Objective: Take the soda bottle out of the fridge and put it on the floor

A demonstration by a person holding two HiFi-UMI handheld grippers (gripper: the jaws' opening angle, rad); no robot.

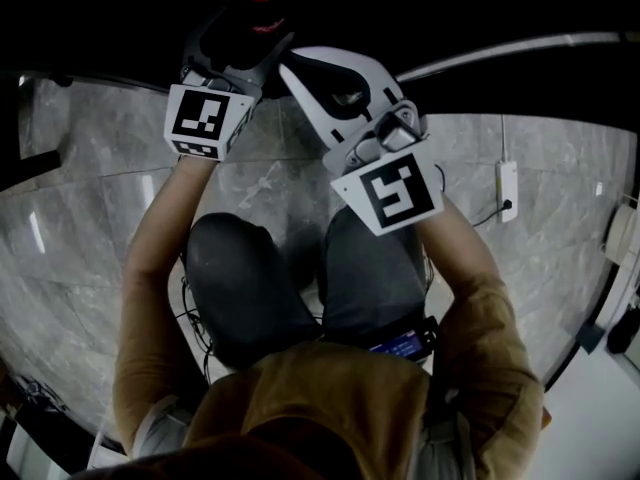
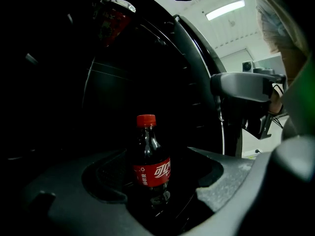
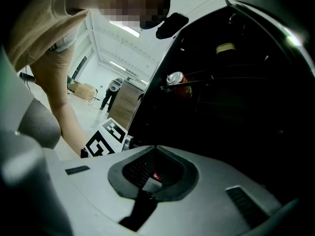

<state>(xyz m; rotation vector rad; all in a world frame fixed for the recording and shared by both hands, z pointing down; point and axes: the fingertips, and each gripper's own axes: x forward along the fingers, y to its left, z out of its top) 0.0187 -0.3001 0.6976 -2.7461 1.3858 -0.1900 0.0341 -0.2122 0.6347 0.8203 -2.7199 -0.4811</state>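
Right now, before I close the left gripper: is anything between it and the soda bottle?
Nothing visible. The soda bottle stands upright between the open fingers of the left gripper, with nothing in front of it. The dark fridge hides what lies behind.

Fridge interior (image 2: pixel 74 107) near black; ceiling strip light (image 2: pixel 225 10) glaring behind; floor (image 1: pixel 90 268) dim, faint sheen; fisheye-bent edges.

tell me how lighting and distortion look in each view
head view: fisheye curves the grey marble floor, top edge black; left gripper view: fridge interior nearly black, only the red-capped dark plastic soda bottle readable, ceiling light strip blown out; right gripper view: bright at left, black at right
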